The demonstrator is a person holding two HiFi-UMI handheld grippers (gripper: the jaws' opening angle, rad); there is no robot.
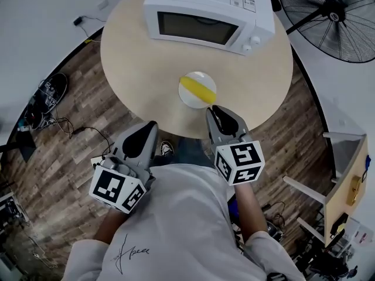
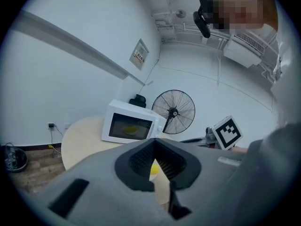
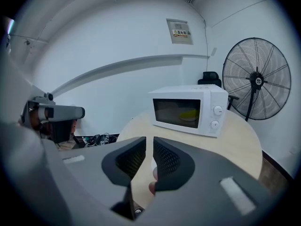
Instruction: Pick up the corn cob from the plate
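Yellow corn cob [image 1: 197, 89] on white round plate [image 1: 188, 100]. Pale beige round tabletop [image 1: 140, 69]. White microwave oven [image 1: 211, 2], dark door. Brown wood-plank floor [image 1: 64, 151]. Black pedestal fan [image 1: 334, 16]. Right gripper [image 1: 214, 109] grey, black fingers [image 1: 225, 122], black-and-white square-marker cube [image 1: 240, 163].

1. The left gripper [image 1: 151, 126] is held close to the person's torso, its jaws together with nothing between them.
2. The right gripper [image 1: 213, 110] sits farther forward, tilted downward, its jaws slightly apart and empty.
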